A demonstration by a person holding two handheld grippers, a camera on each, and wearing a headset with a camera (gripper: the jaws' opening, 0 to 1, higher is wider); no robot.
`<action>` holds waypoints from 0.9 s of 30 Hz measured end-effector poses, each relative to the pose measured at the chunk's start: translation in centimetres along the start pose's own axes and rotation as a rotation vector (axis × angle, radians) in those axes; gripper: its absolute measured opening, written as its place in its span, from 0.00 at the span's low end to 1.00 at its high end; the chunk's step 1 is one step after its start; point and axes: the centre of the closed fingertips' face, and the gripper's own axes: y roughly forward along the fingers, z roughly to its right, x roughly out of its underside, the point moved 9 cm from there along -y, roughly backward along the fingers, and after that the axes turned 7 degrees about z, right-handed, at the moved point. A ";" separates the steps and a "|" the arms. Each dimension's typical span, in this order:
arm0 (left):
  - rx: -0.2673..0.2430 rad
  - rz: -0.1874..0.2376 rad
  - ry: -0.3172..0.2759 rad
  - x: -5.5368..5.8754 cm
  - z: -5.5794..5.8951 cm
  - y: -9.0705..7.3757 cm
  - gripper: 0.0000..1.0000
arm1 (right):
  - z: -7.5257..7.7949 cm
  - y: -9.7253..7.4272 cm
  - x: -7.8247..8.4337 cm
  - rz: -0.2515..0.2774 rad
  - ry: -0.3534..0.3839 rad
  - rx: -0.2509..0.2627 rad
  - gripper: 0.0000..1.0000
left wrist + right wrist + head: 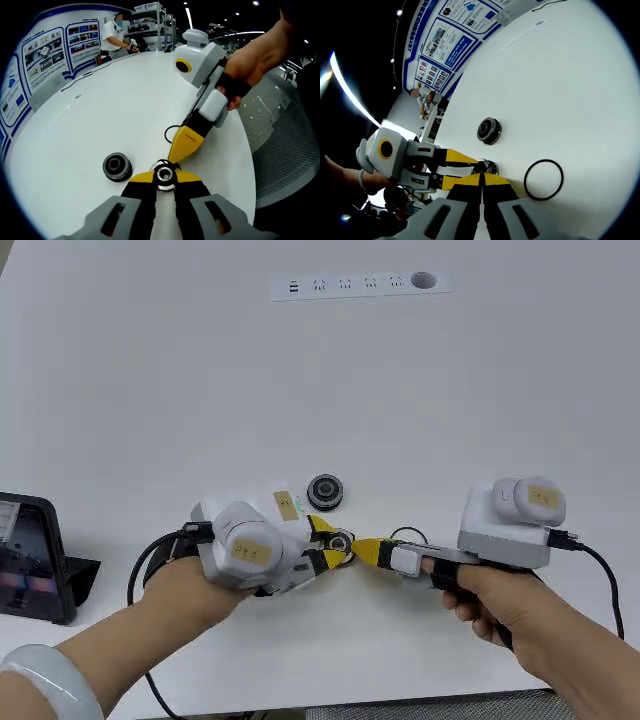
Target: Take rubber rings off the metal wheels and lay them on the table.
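Left gripper (333,543) clamps a wheel (165,175) near the table's (450,390) front edge. Right gripper (366,551), jaws closed, touches it. Ring (543,179) and second wheel (325,491) lie nearby.

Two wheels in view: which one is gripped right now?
The wheel clamped between the yellow jaws of the left tool, right at the tip of the right tool. The other wheel lies free on the table, off to the side.

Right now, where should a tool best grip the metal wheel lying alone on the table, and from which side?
Grip the metal wheel across its black outer rim, coming from above. It seems to lie flat, hub upward, so opposite sides of the round rim are free.
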 end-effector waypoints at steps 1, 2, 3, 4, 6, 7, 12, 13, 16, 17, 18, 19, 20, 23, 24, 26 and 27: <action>0.000 0.000 0.000 0.0 0.0 0.0 0.13 | -0.1 0.0 0.0 0.000 0.001 -0.001 0.01; 0.000 0.000 0.000 0.0 0.0 0.0 0.13 | -0.1 0.0 0.0 0.000 0.000 -0.003 0.01; -0.001 0.000 0.000 0.0 0.0 0.0 0.13 | -0.2 0.0 0.0 -0.001 -0.001 -0.004 0.01; -0.001 0.001 -0.001 0.0 0.0 0.0 0.13 | -0.2 0.0 0.0 0.000 0.001 -0.005 0.01; -0.002 0.001 -0.001 0.0 0.0 0.0 0.13 | -0.2 0.0 0.0 0.000 0.001 -0.008 0.01; -0.002 0.002 -0.001 0.0 0.0 0.0 0.13 | -0.3 0.0 -0.1 0.000 0.001 -0.009 0.01; -0.001 0.002 -0.001 0.1 0.0 0.0 0.13 | -0.4 0.0 -0.1 0.002 0.010 -0.014 0.01; -0.001 0.002 -0.001 0.1 0.0 0.0 0.13 | -0.4 0.0 -0.1 0.003 0.012 -0.017 0.01; -0.001 0.004 -0.003 0.1 0.0 0.0 0.13 | -0.6 0.0 0.0 0.005 0.015 -0.024 0.01; -0.001 0.004 -0.003 0.1 0.0 0.0 0.13 | -0.7 0.0 -0.1 0.007 0.019 -0.030 0.01; -0.001 0.003 -0.002 0.1 0.0 0.0 0.13 | -0.8 0.0 -0.1 0.010 0.025 -0.036 0.01; -0.001 0.004 -0.002 0.1 0.0 0.0 0.13 | -0.8 0.0 -0.1 0.007 0.025 -0.037 0.01; -0.001 0.004 -0.002 0.1 0.0 0.0 0.13 | -0.9 0.0 0.0 0.005 0.023 -0.042 0.01; 0.000 0.004 -0.002 0.1 0.0 0.0 0.13 | -1.0 -0.1 -0.1 0.018 0.030 -0.049 0.01; 0.000 0.004 -0.001 0.1 0.0 0.0 0.13 | -1.0 -0.1 -0.1 0.022 0.039 -0.050 0.01; 0.000 0.005 0.000 0.1 0.0 0.0 0.13 | -0.8 -0.2 -0.2 0.023 0.036 -0.042 0.02; 0.001 0.006 0.000 0.1 0.0 0.0 0.13 | -0.7 -0.2 -0.2 0.023 0.038 -0.040 0.02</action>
